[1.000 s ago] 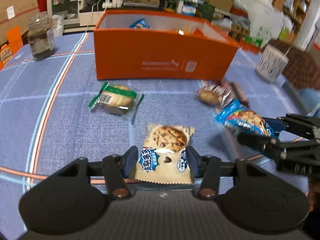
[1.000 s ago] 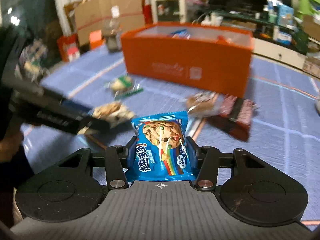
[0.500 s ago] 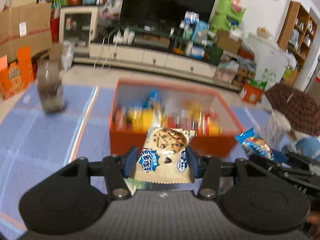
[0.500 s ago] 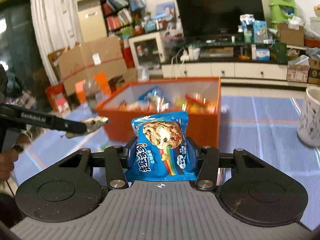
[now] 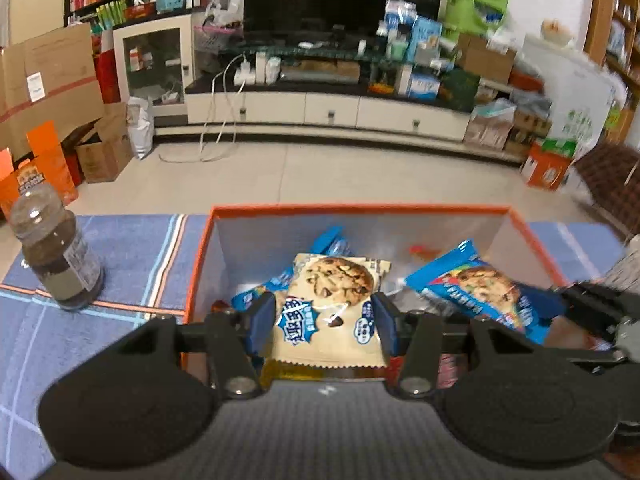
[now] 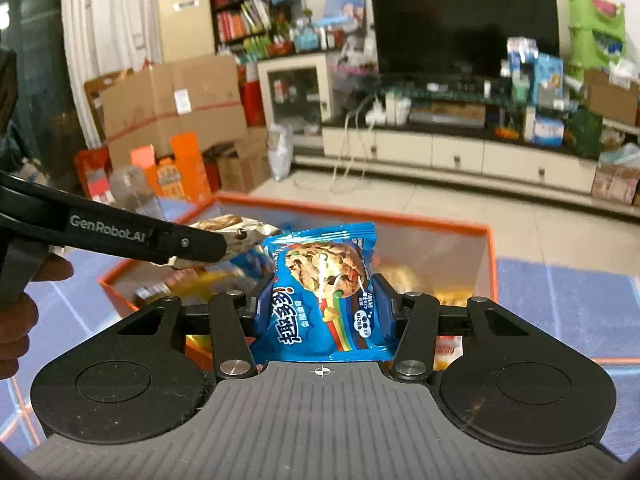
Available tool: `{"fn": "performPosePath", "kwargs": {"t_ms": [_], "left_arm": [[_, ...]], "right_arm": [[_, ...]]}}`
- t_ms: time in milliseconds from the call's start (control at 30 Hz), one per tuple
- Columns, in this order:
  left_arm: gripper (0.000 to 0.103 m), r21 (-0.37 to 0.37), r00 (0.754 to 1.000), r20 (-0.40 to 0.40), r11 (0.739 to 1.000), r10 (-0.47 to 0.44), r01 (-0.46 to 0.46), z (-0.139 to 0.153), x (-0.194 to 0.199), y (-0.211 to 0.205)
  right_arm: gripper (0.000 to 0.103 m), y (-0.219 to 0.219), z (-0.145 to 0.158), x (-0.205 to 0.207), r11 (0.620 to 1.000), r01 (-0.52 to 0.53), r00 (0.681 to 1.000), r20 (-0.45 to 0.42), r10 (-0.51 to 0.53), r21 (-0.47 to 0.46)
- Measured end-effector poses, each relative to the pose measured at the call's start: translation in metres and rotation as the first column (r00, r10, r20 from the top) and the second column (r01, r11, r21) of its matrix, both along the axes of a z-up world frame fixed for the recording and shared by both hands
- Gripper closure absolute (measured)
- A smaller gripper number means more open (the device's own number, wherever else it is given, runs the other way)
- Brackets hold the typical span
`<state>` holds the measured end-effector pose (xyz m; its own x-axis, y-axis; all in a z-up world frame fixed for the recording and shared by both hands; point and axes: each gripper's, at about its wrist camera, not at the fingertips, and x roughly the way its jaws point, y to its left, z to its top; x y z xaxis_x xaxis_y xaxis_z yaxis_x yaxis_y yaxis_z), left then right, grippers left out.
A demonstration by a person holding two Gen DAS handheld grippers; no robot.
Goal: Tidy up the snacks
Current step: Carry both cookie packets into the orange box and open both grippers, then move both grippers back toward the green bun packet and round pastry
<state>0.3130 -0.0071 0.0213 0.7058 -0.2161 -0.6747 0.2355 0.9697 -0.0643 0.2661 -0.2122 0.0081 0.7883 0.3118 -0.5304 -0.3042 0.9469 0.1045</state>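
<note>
My left gripper [image 5: 323, 318] is shut on a beige cookie packet [image 5: 332, 312] and holds it above the open orange box [image 5: 360, 210]. My right gripper [image 6: 322, 306] is shut on a blue cookie packet [image 6: 324, 296], also over the orange box [image 6: 490, 256]. In the left wrist view the blue packet [image 5: 476, 290] and the right gripper show at the right. In the right wrist view the left gripper's arm [image 6: 120, 236] reaches in from the left with the beige packet [image 6: 228, 232]. Several snack packets lie inside the box.
A jar with dark contents [image 5: 56, 256] stands on the blue striped tablecloth [image 5: 132, 256] left of the box. Beyond the table are a TV stand [image 5: 328, 108], cardboard boxes [image 5: 52, 80] and an open floor.
Both grippers have lifted their packets off the table and moved forward, from in front of the box to above its open top. Both stay shut on their packets.
</note>
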Motion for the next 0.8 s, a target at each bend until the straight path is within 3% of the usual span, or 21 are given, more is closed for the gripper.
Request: {"fn": "performPosePath", "kwargs": {"t_ms": [33,67,133,267,333,400,467,667,800], "left_arm": [[0.050,0.012,1.000,-0.003,1.000,-0.002,0.002,-0.007,0.003,-0.001],[0.037,0.018,1.000,0.000,1.000,0.001,-0.001,-0.010,0.003,-0.001],[0.032,0.027,1.000,0.016,1.000,0.014,-0.014,-0.010,0.002,0.000],[0.030,-0.009,0.997,0.077,1.000,0.021,-0.020,0.012,-0.022,0.010],[0.027,-0.025,0.993,0.111,0.999,0.028,-0.026,0.025,-0.042,0.015],[0.011,-0.050,0.991,0.128,0.998,0.032,-0.025,0.031,-0.066,0.019],[0.005,-0.069,0.989,0.143,0.997,0.029,-0.019,0.032,-0.092,0.021],[0.005,-0.096,0.999,0.050,0.995,-0.023,0.028,-0.004,-0.146,0.015],[0.005,-0.030,1.000,-0.010,1.000,-0.007,0.007,-0.032,-0.147,0.012]], "right_arm": [[0.062,0.000,-0.004,0.002,1.000,-0.001,1.000,-0.006,0.001,-0.008],[0.059,0.001,-0.005,0.003,1.000,0.000,1.000,-0.004,0.000,-0.020],[0.031,0.002,-0.003,0.004,1.000,0.002,1.000,0.000,-0.002,-0.030],[0.032,-0.008,0.013,-0.012,1.000,0.016,0.999,0.040,-0.016,0.006],[0.027,-0.016,0.025,-0.029,0.998,0.042,0.997,0.067,-0.044,0.037],[0.021,-0.025,0.033,-0.056,0.996,0.057,0.994,0.088,-0.064,0.075],[0.019,-0.031,0.035,-0.081,0.994,0.070,0.992,0.098,-0.078,0.082],[0.017,-0.055,0.006,-0.152,0.980,0.152,0.988,0.009,-0.154,0.125],[0.020,-0.047,-0.028,-0.163,0.990,0.125,0.990,-0.065,-0.122,0.059]]}}
